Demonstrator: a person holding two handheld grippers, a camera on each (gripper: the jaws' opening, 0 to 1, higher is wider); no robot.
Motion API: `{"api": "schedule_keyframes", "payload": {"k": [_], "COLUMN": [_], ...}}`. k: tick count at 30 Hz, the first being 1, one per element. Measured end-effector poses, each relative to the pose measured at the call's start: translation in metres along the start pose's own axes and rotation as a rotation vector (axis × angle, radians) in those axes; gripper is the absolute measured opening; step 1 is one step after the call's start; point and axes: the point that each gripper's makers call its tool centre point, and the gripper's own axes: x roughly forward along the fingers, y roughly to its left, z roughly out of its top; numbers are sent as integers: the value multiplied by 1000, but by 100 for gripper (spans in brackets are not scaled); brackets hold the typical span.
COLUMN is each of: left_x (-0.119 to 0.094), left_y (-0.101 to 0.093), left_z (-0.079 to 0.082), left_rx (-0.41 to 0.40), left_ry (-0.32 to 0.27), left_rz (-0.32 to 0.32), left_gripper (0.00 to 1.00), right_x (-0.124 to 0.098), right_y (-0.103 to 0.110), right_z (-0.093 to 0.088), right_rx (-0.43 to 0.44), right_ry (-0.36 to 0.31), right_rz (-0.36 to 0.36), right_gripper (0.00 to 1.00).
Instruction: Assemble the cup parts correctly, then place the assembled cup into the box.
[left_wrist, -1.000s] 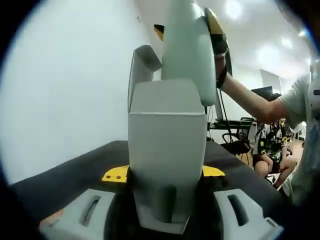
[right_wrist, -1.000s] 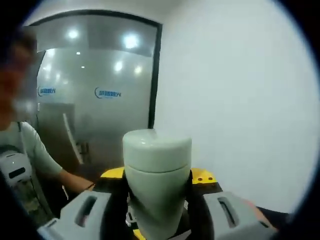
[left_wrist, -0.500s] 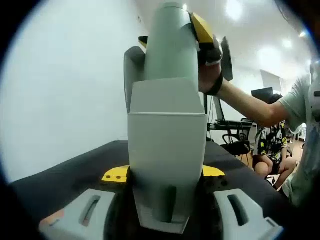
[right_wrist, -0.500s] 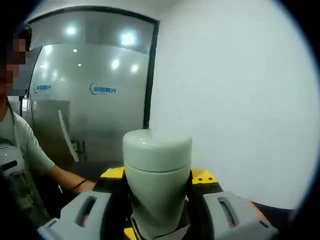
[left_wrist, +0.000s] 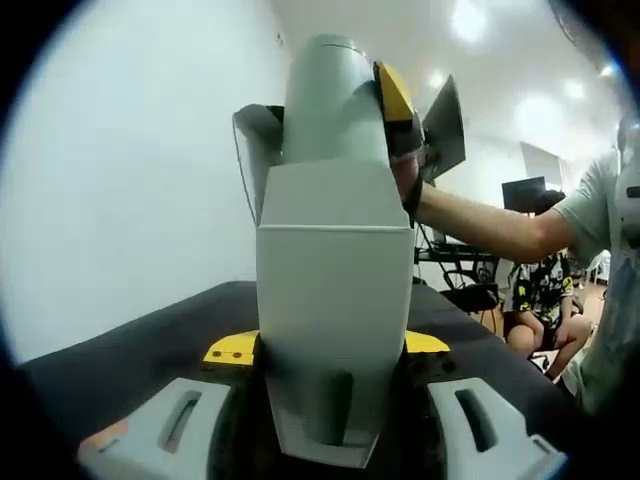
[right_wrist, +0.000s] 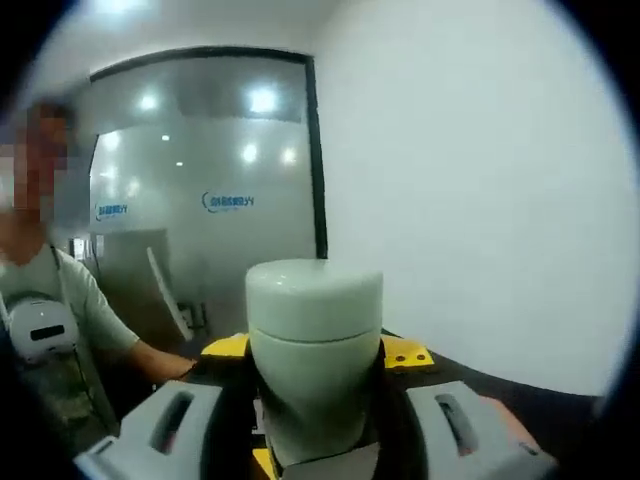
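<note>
Left gripper (left_wrist: 335, 400) clamps open-topped grey box (left_wrist: 333, 290) upright above dark table (left_wrist: 150, 350). Right gripper (right_wrist: 315, 420) grips assembled pale-green cup (right_wrist: 314, 350); cup at box mouth. Keep cup centred, clear of flaps; steady box, lower slowly.

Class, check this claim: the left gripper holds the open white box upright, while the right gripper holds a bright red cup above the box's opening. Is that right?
Not quite. The colour is wrong: the cup is pale grey-green, not bright red, as the right gripper view shows it clamped between the jaws of the right gripper. The rest stands: the left gripper holds the open white box upright, with the cup above its opening.
</note>
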Motion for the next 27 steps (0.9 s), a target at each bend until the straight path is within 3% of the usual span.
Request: {"api": "schedule_keyframes", "payload": {"k": [3, 11, 13, 27], "left_x": [1, 3, 3, 4], "left_y": [2, 4, 6, 7], "left_z": [0, 1, 0, 1], "left_rx": [-6, -17, -16, -29], "left_ry": [-2, -5, -3, -5], "left_rz": [-1, 1, 2, 5], "left_gripper": [47, 47, 47, 47], "right_x": [3, 3, 4, 1], "right_y": [3, -3, 0, 0], "right_z": [-6, -6, -13, -14], "right_rx": [-30, -60, -97, -137], "right_ry": [30, 37, 74, 103], "right_rz": [11, -26, -15, -51], "right_gripper": [44, 44, 43, 42]}}
